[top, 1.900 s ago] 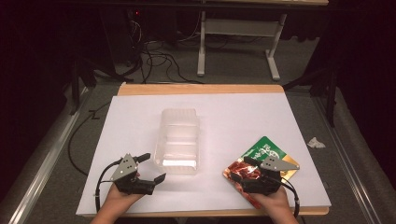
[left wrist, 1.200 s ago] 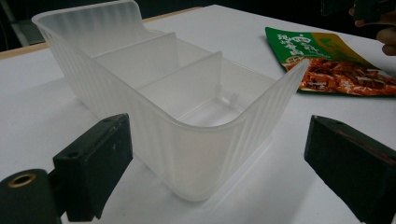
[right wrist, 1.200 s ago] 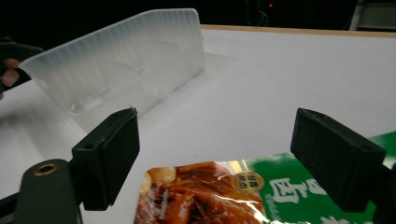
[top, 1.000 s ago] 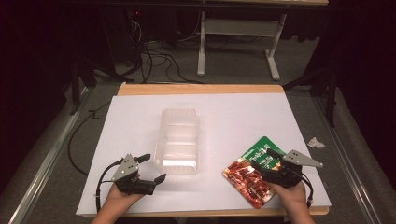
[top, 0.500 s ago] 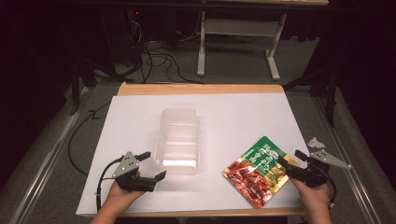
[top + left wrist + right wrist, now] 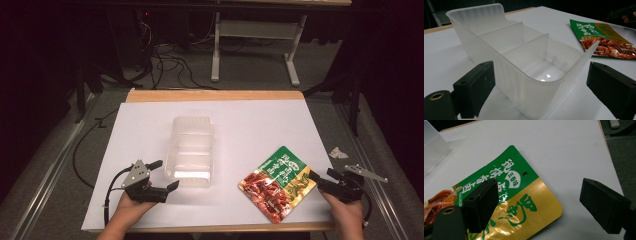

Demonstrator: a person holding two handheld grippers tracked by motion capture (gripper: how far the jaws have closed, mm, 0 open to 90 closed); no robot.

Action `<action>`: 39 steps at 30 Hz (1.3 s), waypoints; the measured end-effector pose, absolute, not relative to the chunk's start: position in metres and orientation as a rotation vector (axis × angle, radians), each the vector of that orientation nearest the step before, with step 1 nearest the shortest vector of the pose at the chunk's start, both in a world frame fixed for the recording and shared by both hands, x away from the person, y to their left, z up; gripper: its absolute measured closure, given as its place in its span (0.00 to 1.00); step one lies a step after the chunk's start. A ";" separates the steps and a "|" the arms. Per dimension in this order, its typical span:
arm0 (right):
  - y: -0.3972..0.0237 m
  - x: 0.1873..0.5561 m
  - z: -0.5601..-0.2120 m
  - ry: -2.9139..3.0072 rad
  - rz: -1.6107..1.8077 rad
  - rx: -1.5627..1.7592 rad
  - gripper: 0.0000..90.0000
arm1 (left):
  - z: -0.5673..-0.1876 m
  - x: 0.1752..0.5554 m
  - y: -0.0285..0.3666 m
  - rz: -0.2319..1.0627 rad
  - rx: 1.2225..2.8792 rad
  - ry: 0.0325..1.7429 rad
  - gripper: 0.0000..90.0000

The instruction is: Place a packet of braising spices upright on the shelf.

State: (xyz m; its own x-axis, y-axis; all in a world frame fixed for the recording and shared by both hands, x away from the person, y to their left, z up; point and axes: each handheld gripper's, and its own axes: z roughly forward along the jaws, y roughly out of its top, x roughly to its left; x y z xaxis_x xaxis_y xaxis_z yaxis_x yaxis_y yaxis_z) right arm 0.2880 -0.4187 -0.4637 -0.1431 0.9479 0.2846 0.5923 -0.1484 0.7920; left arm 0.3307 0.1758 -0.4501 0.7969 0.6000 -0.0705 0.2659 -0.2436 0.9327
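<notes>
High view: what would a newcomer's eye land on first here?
First the bright green, red and gold snack pouch, flat on the white table at its near right, with the open right claw at its right edge. Next the clear three-compartment plastic tray at the middle, empty, with the left claw open by its near end.

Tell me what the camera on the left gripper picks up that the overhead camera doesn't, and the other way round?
Left gripper view: the two dividers inside the clear tray, making three compartments, all bare. High view: both hands, the left gripper, the right gripper, the whole white table and the floor with cables beyond. Both: the tray and the green snack packet lying flat beside it.
</notes>
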 end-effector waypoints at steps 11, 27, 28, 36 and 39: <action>-0.427 0.291 -0.474 1.727 1.296 1.900 0.28 | -0.450 0.330 0.175 0.356 1.840 0.654 0.10; -0.428 0.293 -0.475 1.760 1.436 1.928 0.43 | -0.451 0.330 0.174 0.354 1.843 0.650 0.10; -0.427 0.292 -0.474 1.764 1.441 1.910 0.44 | -0.451 0.329 0.174 0.354 1.843 0.650 0.10; -0.415 0.296 -0.471 1.836 1.492 1.832 0.46 | -0.451 0.328 0.174 0.354 1.854 0.642 0.10; -0.414 0.297 -0.472 1.844 1.483 1.846 0.46 | -0.451 0.327 0.174 0.352 1.856 0.643 0.10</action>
State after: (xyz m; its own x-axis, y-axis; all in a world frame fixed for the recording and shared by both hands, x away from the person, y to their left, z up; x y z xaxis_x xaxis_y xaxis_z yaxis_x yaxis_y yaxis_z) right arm 0.2973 -0.4137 -0.4722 -0.2376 0.8212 0.5188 0.6829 -0.2386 0.6904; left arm 0.3275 0.1743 -0.4509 0.8095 0.5838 -0.0622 0.2627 -0.2654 0.9277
